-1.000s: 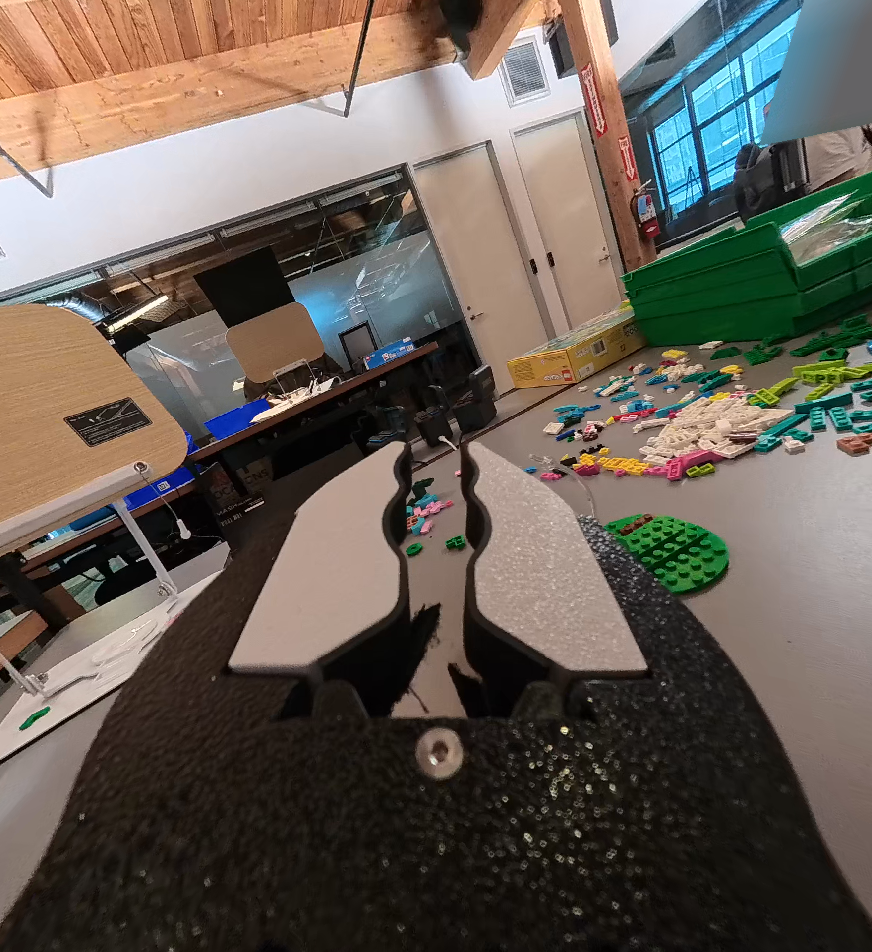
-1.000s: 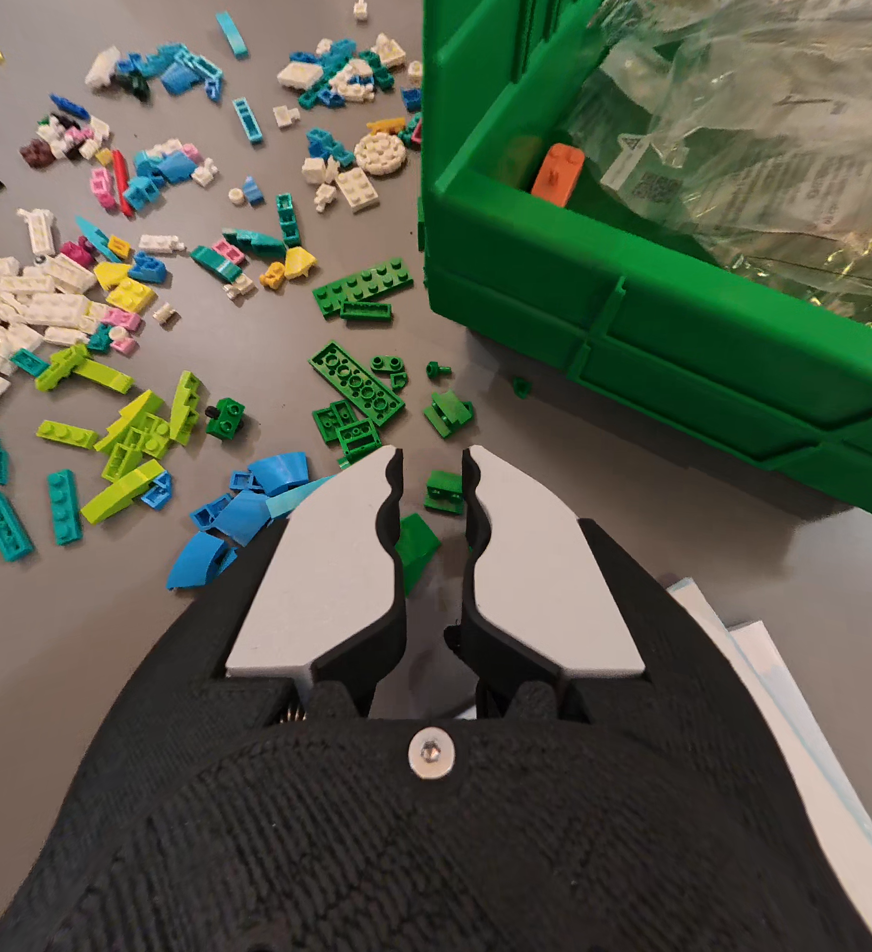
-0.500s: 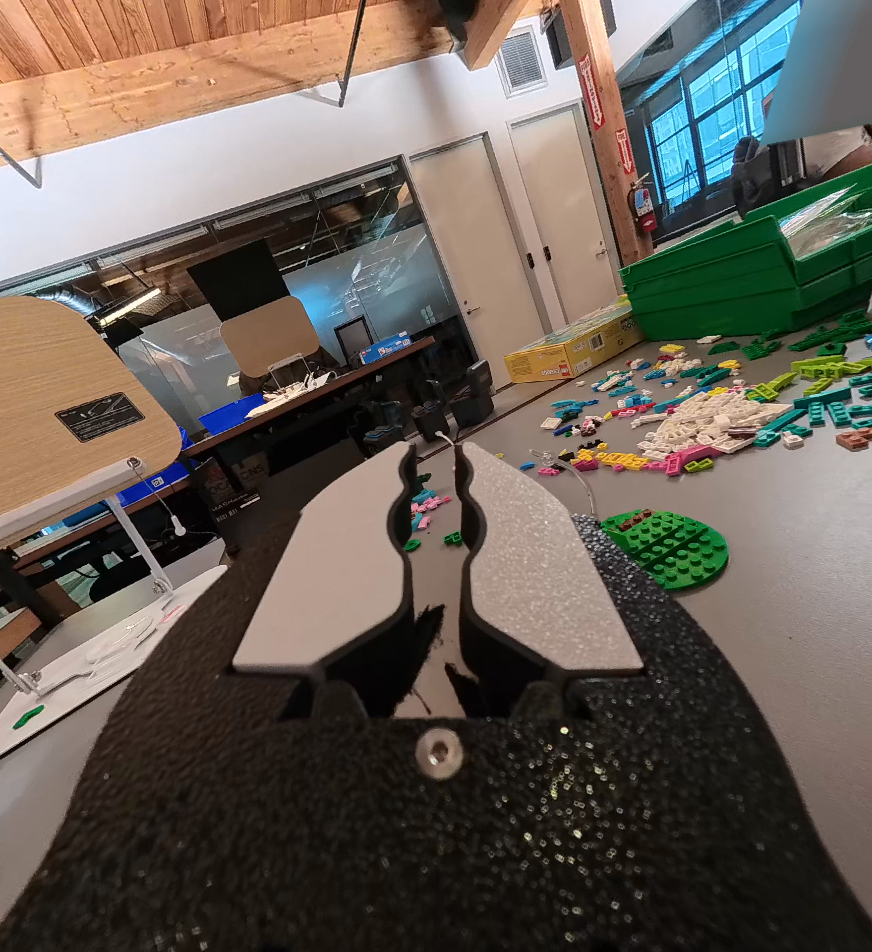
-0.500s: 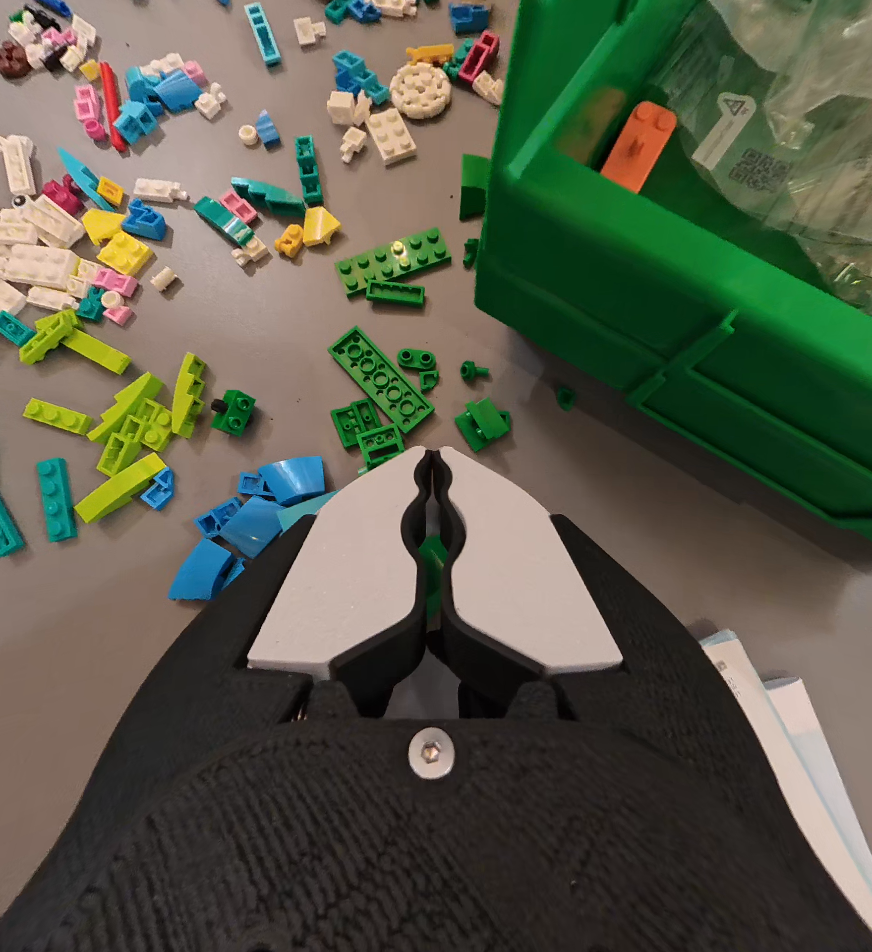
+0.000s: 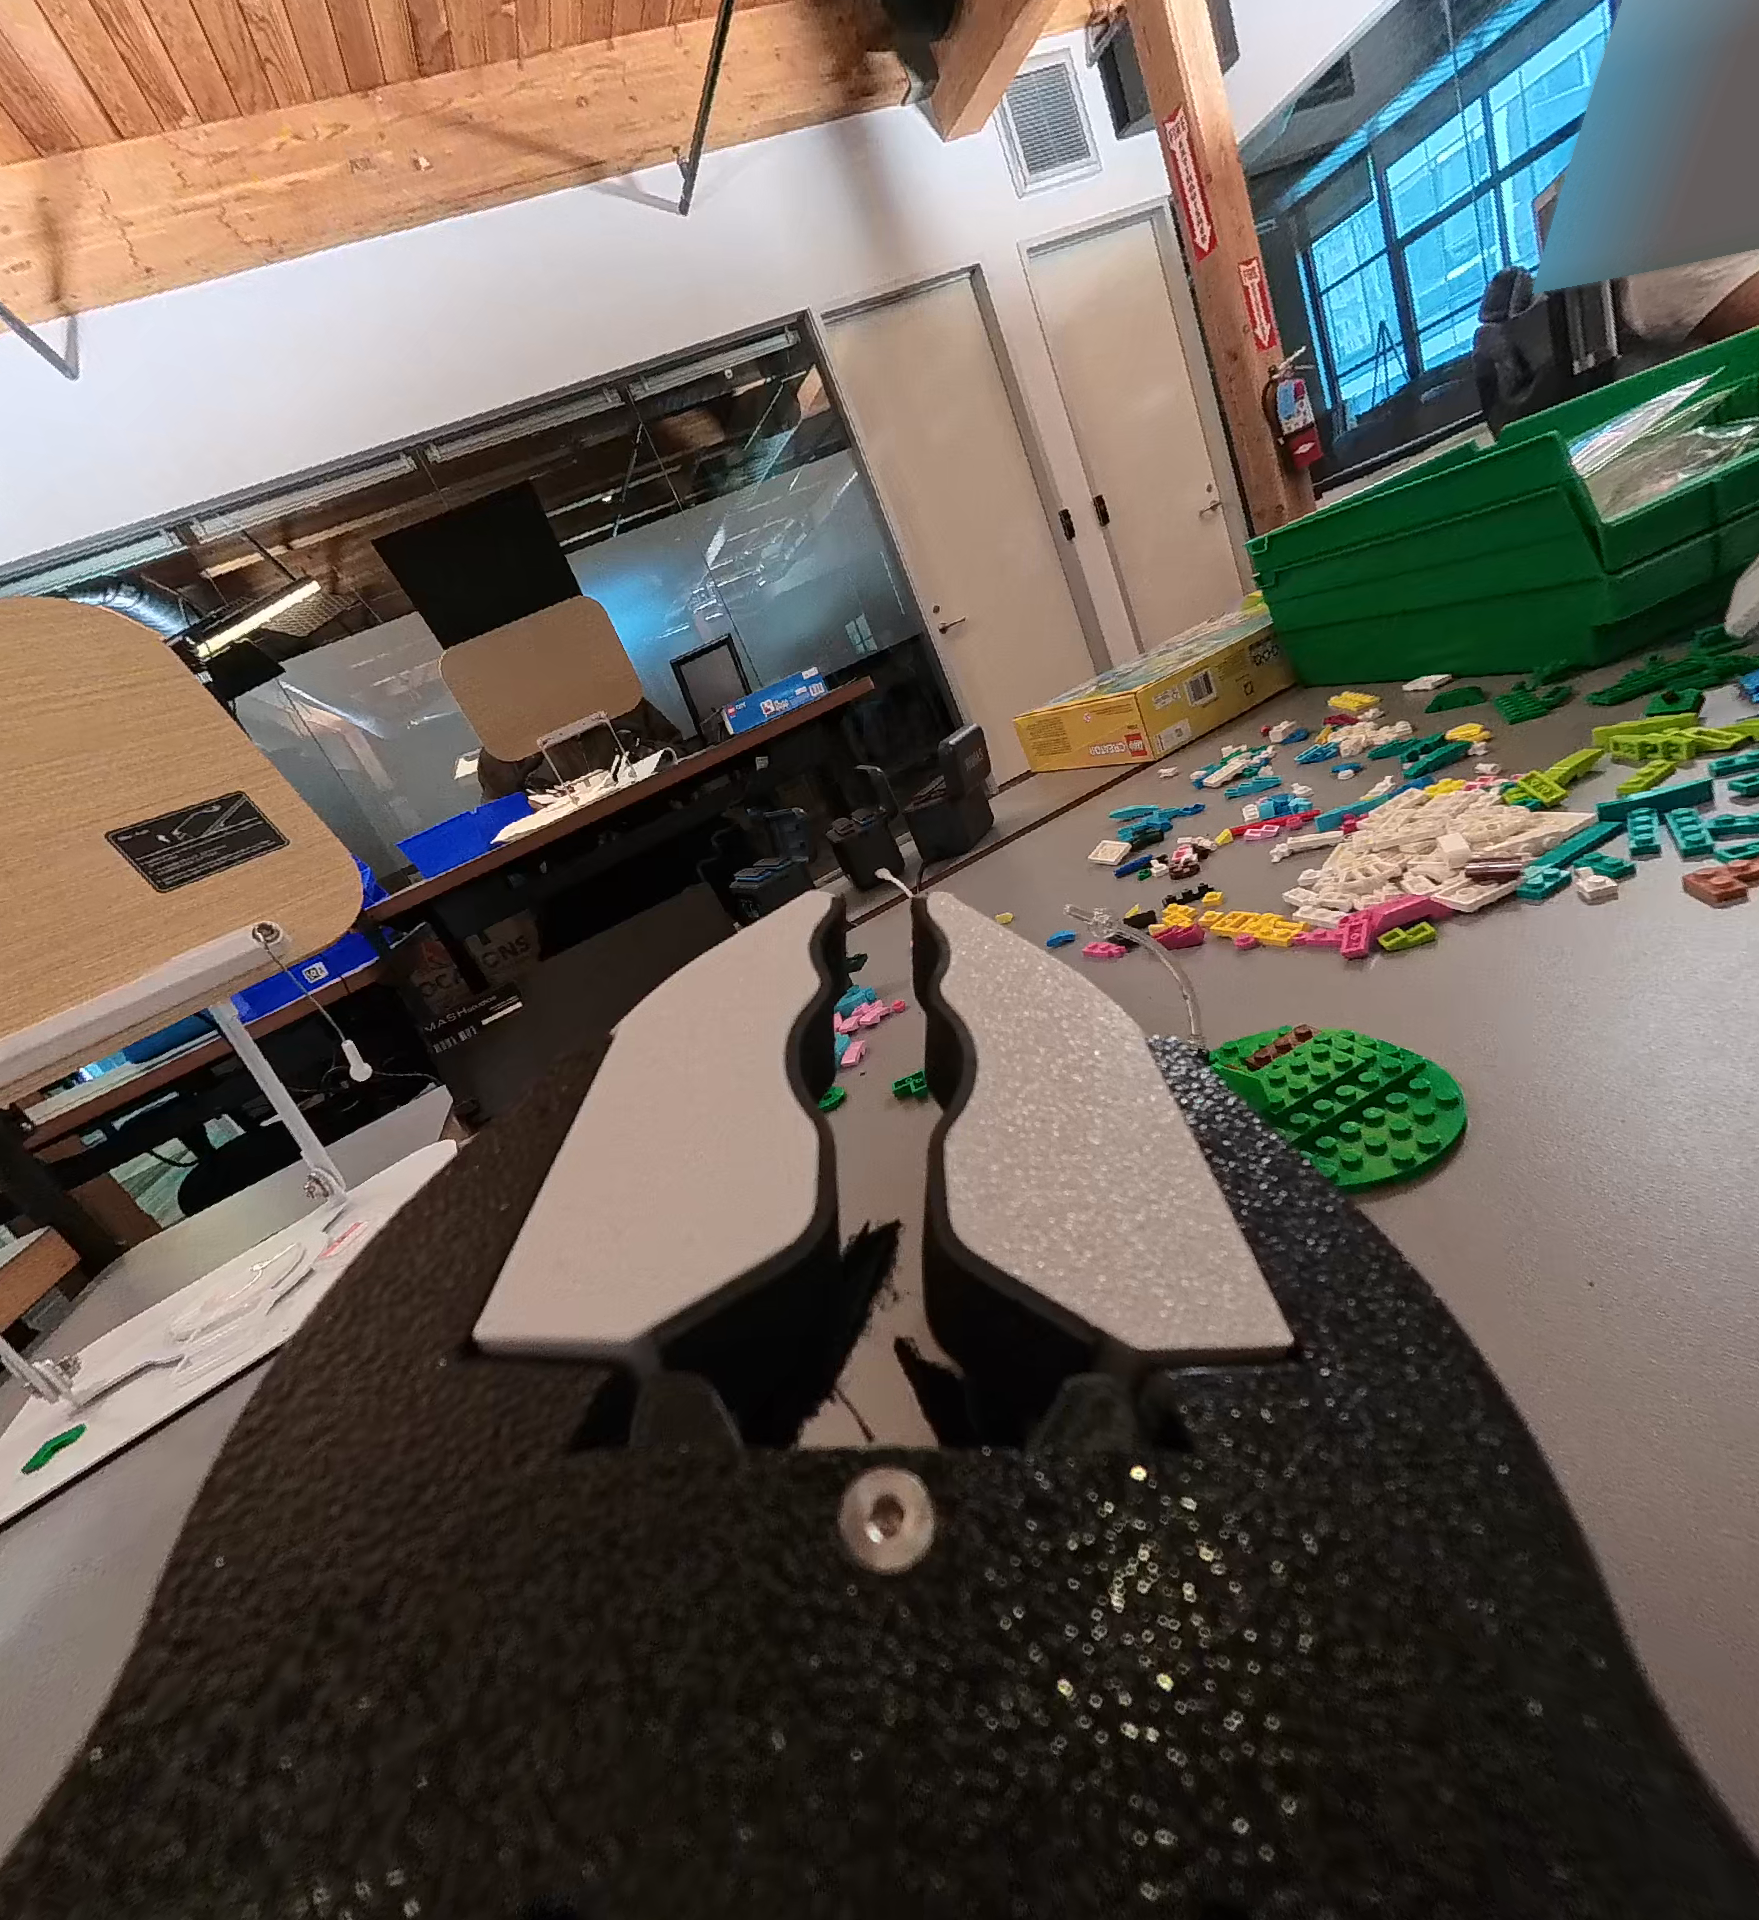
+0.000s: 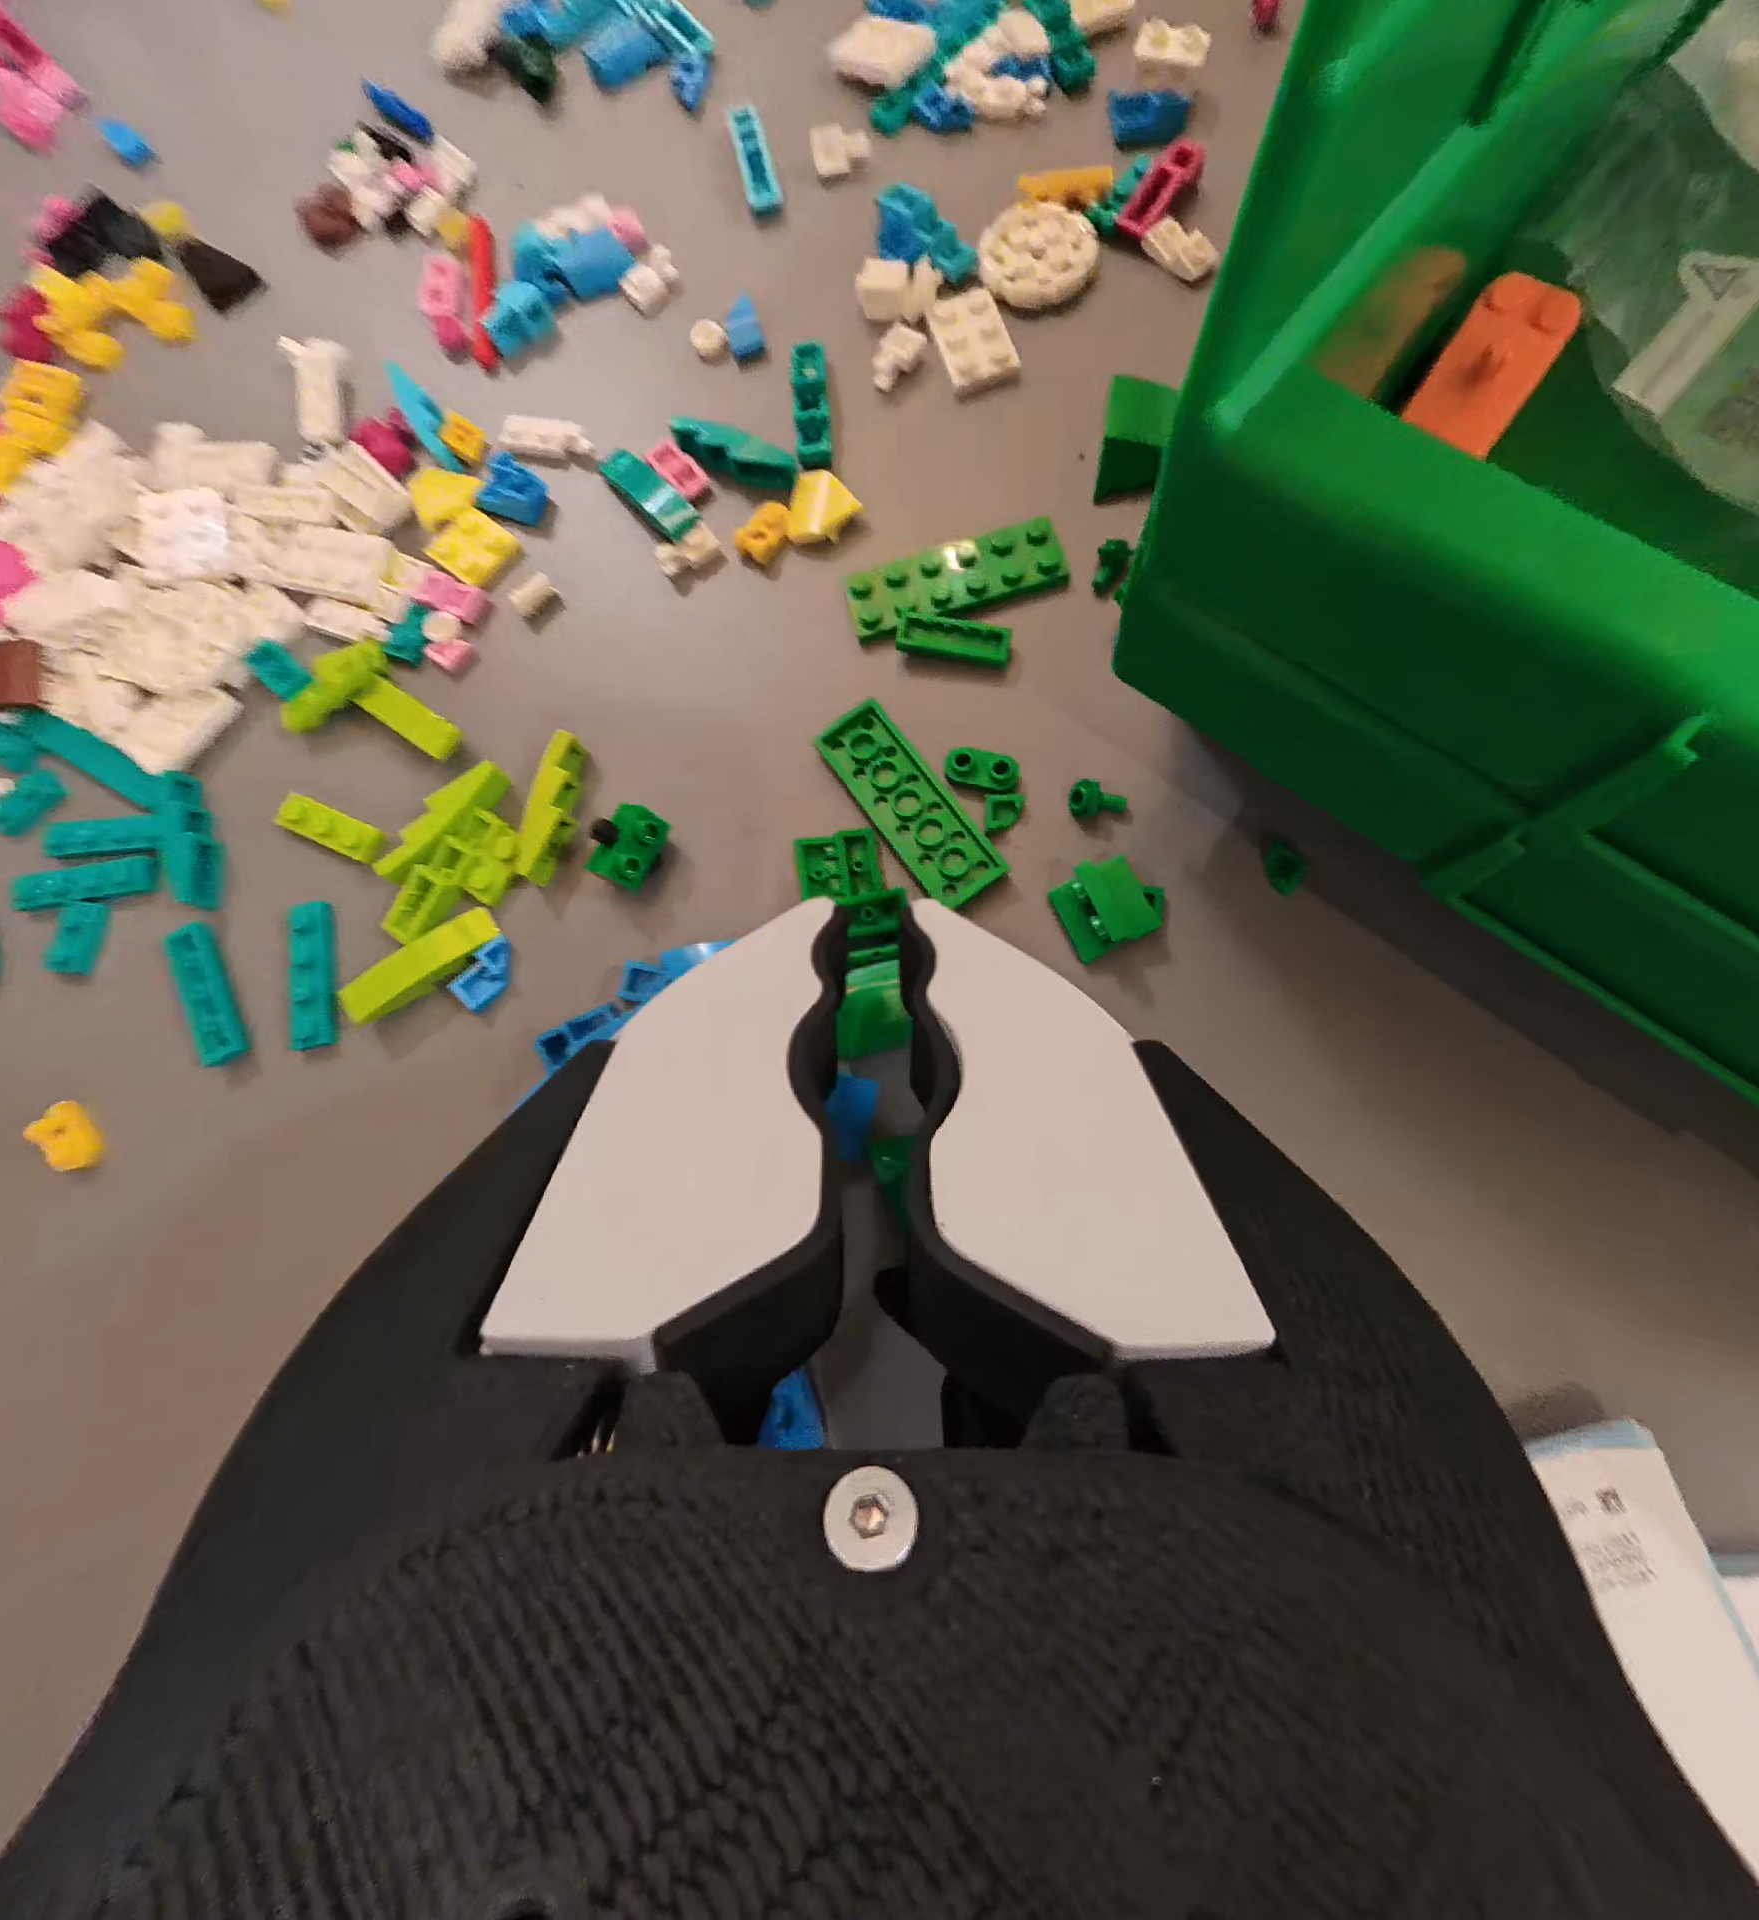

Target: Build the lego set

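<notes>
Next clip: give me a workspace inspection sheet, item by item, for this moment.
Surface: grey table, widely littered.
Things at hand: sorted loose toy bricks; green round plate; green bins.
Clutter: yellow box; papers; wooden-topped stand.
Grippers: left gripper open, nothing between its fingers; right gripper has green bricks showing between its fingers, grip unclear.
Cables: thin white cord hanging on the stand.
Surroundings: glass-walled room, white doors.

Hand-held gripper [image 5: 877, 914] above gray table [image 5: 1581, 1195]
</notes>
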The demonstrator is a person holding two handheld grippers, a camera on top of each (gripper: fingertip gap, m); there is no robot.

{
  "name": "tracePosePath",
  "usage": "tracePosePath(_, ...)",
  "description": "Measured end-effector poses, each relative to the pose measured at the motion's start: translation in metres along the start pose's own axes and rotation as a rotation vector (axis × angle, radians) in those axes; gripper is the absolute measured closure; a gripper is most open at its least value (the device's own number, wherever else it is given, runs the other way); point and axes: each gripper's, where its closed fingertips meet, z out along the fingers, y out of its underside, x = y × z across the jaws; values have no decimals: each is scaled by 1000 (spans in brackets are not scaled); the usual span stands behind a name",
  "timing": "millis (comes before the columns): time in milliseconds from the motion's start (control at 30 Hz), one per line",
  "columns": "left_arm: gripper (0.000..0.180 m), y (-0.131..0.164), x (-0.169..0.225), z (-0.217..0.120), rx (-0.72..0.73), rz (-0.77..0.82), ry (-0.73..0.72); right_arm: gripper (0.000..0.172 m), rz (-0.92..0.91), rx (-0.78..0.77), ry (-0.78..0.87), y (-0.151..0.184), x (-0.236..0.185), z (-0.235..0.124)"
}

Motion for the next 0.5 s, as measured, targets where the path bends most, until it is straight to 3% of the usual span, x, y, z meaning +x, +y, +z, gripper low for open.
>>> tracePosePath(167, 169, 0, 0, 0, 0, 3, 1, 153, 8, -38, -69, 3, -1, 0)
tracePosePath(500, 170, 0, 0, 0, -1, 5, 0, 152, -50, -161, -78, 10, 3, 9)
